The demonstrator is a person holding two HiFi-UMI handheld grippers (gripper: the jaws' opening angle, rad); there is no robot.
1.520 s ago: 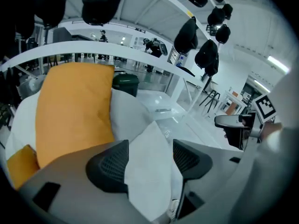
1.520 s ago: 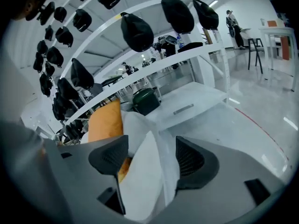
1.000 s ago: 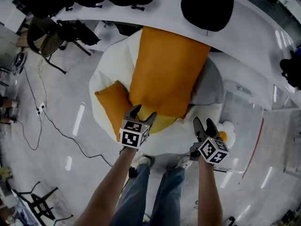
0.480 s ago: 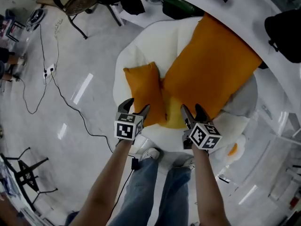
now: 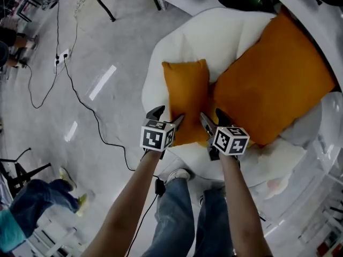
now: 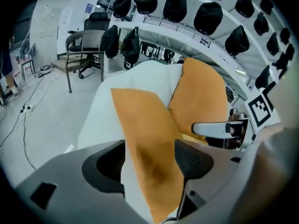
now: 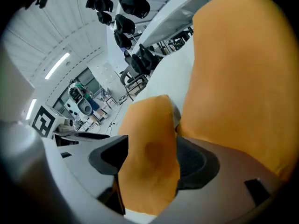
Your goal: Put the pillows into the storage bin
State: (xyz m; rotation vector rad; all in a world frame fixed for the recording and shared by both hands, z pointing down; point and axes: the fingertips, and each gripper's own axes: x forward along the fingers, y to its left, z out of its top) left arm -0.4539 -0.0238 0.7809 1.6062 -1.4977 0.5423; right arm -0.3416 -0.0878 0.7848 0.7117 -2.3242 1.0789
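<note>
A small orange pillow (image 5: 186, 103) lies on a big white cushion (image 5: 214, 36), with a large orange pillow (image 5: 276, 84) leaning beside it on the right. My left gripper (image 5: 167, 115) is open at the small pillow's near left corner. In the left gripper view the pillow's edge (image 6: 147, 139) runs between the spread fingers, and a white gap shows beside the left finger. My right gripper (image 5: 211, 115) is open at the near right corner. The right gripper view shows the small pillow (image 7: 149, 148) filling the space between the fingers, with the large pillow (image 7: 238, 73) just to its right.
A clear plastic bin (image 5: 321, 159) stands at the lower right, with something pale inside. Cables (image 5: 80, 100) trail over the grey floor on the left. A person's legs (image 5: 32, 197) are at the lower left. Chairs (image 6: 86, 36) and a curved white rack stand behind the cushion.
Both grippers have come down and forward to the small orange pillow's near end; its corners now sit between their jaws. The view has swung left, bringing more floor into sight.
</note>
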